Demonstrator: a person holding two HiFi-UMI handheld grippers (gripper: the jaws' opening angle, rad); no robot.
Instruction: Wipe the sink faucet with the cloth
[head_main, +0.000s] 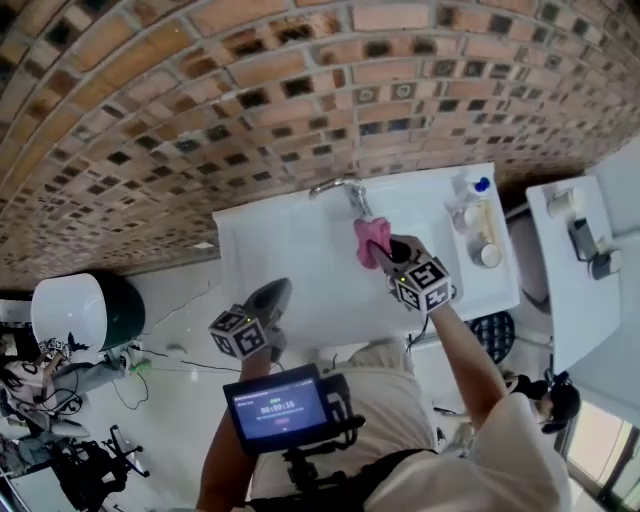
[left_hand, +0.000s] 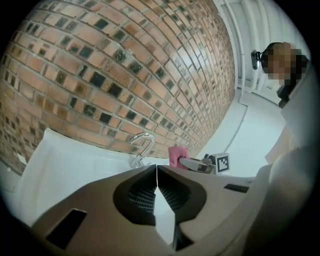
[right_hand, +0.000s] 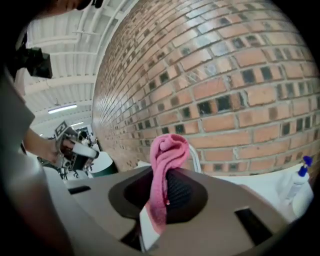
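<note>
A chrome curved faucet (head_main: 340, 188) stands at the back rim of a white sink (head_main: 290, 265) against a brick wall. My right gripper (head_main: 385, 250) is shut on a pink cloth (head_main: 368, 238), which sticks up between its jaws (right_hand: 167, 160) just in front of the faucet spout (right_hand: 194, 159). My left gripper (head_main: 272, 298) hangs over the sink's near left part, jaws shut with nothing in them (left_hand: 157, 172). From the left gripper view the faucet (left_hand: 140, 146) and the pink cloth (left_hand: 177, 155) sit ahead and to the right.
On the sink's right ledge stand a bottle with a blue cap (head_main: 468, 200) and small containers (head_main: 488, 254). A white side table (head_main: 580, 270) with gear is at the right. A white and dark green bin (head_main: 80, 312) sits on the floor at left.
</note>
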